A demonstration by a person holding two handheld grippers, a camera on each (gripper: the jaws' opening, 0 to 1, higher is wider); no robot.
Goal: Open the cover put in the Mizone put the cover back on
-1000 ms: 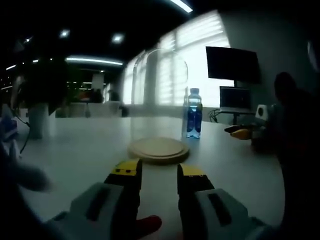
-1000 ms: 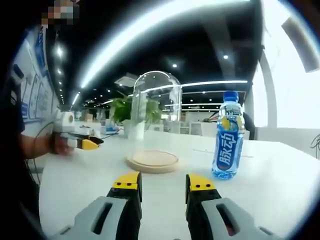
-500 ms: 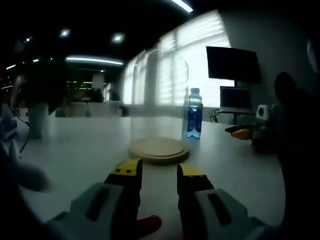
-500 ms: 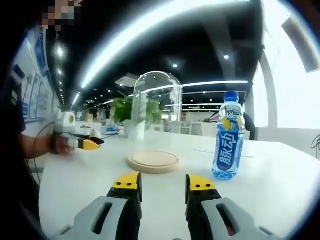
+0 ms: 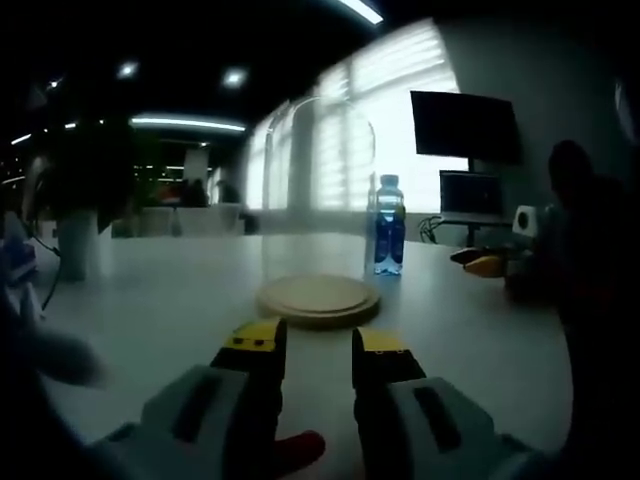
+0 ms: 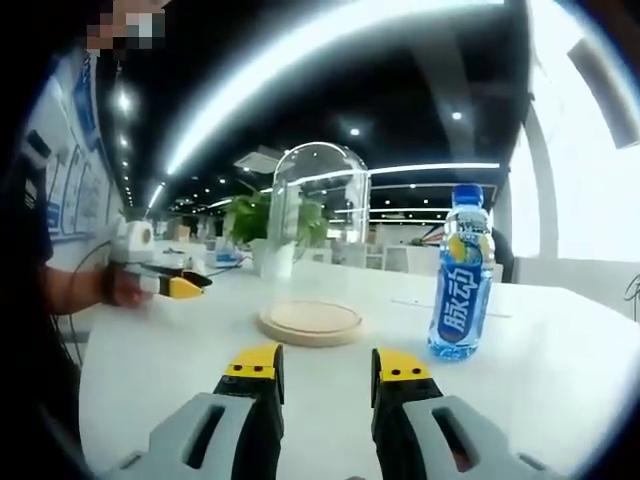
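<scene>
A clear glass dome cover (image 6: 318,235) stands upright on a round wooden base (image 6: 311,323) on the white tabletop (image 6: 520,365), closed over the base with nothing visible inside it. Just beside the base, apart from it, a Mizone bottle (image 6: 459,287) stands upright with its blue cap on and its blue label facing the right gripper view. In the left gripper view the same dome cover (image 5: 318,190) shows faintly against the bright window blinds, its wooden base (image 5: 318,298) ahead of the jaws and the Mizone bottle (image 5: 388,226) behind it, toward the far edge of the tabletop (image 5: 160,300).

The left gripper (image 5: 314,343) is above the tabletop short of the base, its yellow-tipped jaws parted by a narrow gap and holding nothing. The right gripper (image 6: 326,364) is likewise short of the base, jaws parted and empty, with the bottle ahead of its right jaw. The left gripper (image 6: 176,287) also appears at the left of the right gripper view, held in a person's hand (image 6: 122,288) over the tabletop edge.

A potted green plant (image 6: 266,228) stands on the tabletop behind the dome. A dark monitor (image 5: 465,127) hangs on the wall past the far edge in the left gripper view.
</scene>
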